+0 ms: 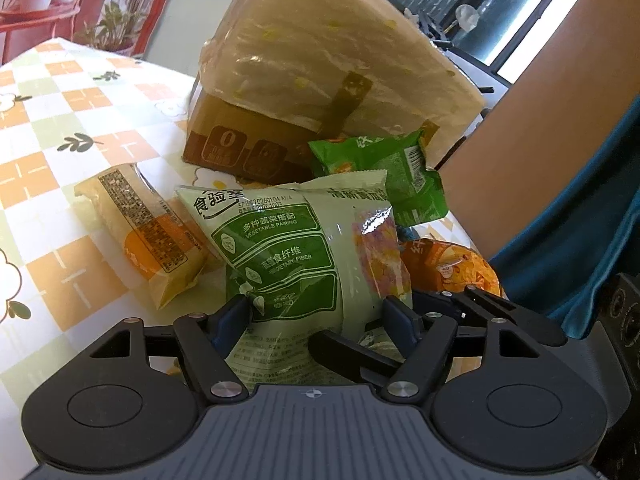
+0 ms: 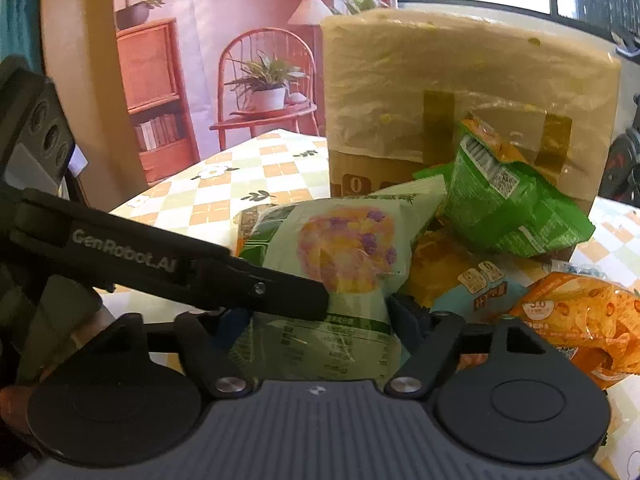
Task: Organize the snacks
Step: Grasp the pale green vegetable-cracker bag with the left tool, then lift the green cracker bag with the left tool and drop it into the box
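A pale green snack bag (image 1: 288, 248) (image 2: 344, 256) stands tilted on the pile of snacks. My left gripper (image 1: 316, 312) is open. The bag's lower part fills the gap between its blue pads (image 1: 234, 314). My right gripper (image 2: 320, 316) is also open around the same bag, its right pad (image 2: 404, 310) close to the bag's edge. Its left pad is hidden behind a finger (image 2: 240, 276) of the left gripper, which crosses in front of the bag. In the left wrist view a finger (image 1: 352, 354) of the right gripper lies across the bag's bottom.
A plastic-wrapped cardboard box (image 1: 320, 52) (image 2: 460, 80) stands behind the pile. Around it lie a dark green bag (image 1: 384, 176) (image 2: 512, 208), an orange chip bag (image 1: 452, 268) (image 2: 580, 312), a yellow-orange wrapped bar (image 1: 148, 224) and a teal pack (image 2: 472, 280). A checkered tablecloth (image 1: 60, 120) covers the table. A person's forearm (image 1: 540, 120) is at the right.
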Motion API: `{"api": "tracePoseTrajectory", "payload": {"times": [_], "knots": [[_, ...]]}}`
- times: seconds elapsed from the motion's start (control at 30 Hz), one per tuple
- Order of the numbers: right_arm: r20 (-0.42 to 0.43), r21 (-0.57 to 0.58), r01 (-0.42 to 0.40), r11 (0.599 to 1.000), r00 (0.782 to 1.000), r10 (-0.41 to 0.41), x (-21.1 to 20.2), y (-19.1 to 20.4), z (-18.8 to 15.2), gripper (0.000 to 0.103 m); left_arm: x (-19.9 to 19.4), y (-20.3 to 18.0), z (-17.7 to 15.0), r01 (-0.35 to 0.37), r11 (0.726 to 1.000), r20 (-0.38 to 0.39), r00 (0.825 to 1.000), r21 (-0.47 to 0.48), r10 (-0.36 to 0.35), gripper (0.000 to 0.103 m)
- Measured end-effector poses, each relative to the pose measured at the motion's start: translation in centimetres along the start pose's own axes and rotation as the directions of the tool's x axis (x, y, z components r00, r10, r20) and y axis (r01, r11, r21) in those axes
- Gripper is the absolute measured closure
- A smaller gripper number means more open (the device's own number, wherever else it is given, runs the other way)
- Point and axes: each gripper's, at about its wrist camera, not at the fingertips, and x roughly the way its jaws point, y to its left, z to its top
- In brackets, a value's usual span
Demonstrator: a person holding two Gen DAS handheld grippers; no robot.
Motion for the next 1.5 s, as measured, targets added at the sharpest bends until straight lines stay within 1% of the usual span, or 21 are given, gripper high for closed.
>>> {"api": "tracePoseTrajectory", "payload": {"times": [0.13,0.3,0.43,0.53,0.63,0.77,0.83,0.97,1.07,1.17,1.23,1.37,1.43,1.5], "knots": [[0.017,-0.014,-0.001,1.000,1.000,0.001,-0.5,0.4,-0.1,0.034,-0.6,-0.5,-0.1,-0.004,1.000,0.014,1.000,0.014,0.003,0.029],[0.055,-0.025,0.000,1.000,0.998,0.001,-1.5,0.5,0.3,0.034,-2.1,-1.7,0.6,-0.004,0.998,0.058,0.998,0.066,0.000,0.029],[0.108,-0.040,0.006,0.999,0.994,-0.001,-2.8,0.6,1.2,0.034,-3.2,-3.2,2.2,0.000,0.992,0.081,0.997,0.125,-0.010,0.029],[0.151,-0.036,0.006,0.999,0.989,0.000,-3.8,0.2,2.3,0.034,-4.1,-5.0,4.4,-0.009,0.982,0.105,0.994,0.189,-0.011,0.029],[0.210,-0.015,-0.002,1.000,0.978,0.005,-4.9,-0.6,4.0,0.034,-5.1,-6.7,6.8,-0.026,0.969,0.145,0.989,0.246,-0.010,0.029],[0.278,-0.011,-0.010,1.000,0.961,0.013,-6.0,-1.8,7.3,0.034,-5.5,-8.0,10.0,-0.026,0.964,0.179,0.984,0.266,-0.023,0.029],[0.296,-0.019,-0.008,1.000,0.955,0.014,-6.4,-2.5,9.0,0.034,-5.3,-8.5,11.7,-0.026,0.962,0.186,0.982,0.273,-0.026,0.029],[0.307,-0.031,-0.001,1.000,0.952,0.011,-6.2,-3.9,12.2,0.034,-4.9,-9.3,15.0,-0.019,0.956,0.204,0.978,0.291,-0.043,0.029],[0.335,-0.038,0.006,0.999,0.942,0.007,-6.0,-5.0,14.7,0.034,-4.4,-9.6,17.2,-0.030,0.946,0.232,0.972,0.324,-0.049,0.029],[0.376,-0.047,0.021,0.999,0.927,-0.002,-5.3,-6.1,16.7,0.034,-3.4,-10.3,19.6,-0.055,0.932,0.252,0.967,0.357,-0.040,0.029],[0.399,-0.052,0.027,0.998,0.917,-0.004,-4.6,-7.1,17.9,0.034,-2.9,-10.5,20.6,-0.067,0.929,0.264,0.964,0.365,-0.034,0.029],[0.425,-0.045,0.019,0.999,0.905,0.002,-2.7,-9.2,20.3,0.034,-1.6,-10.4,22.5,-0.095,0.923,0.305,0.952,0.372,-0.025,0.029],[0.433,-0.053,0.024,0.998,0.901,0.001,-1.7,-10.0,21.1,0.034,-0.8,-10.0,23.4,-0.102,0.926,0.306,0.952,0.363,-0.015,0.029],[0.431,-0.050,0.029,0.998,0.903,-0.005,-0.4,-10.8,21.9,0.034,0.4,-9.5,24.2,-0.106,0.933,0.290,0.957,0.344,0.002,0.029]]}}
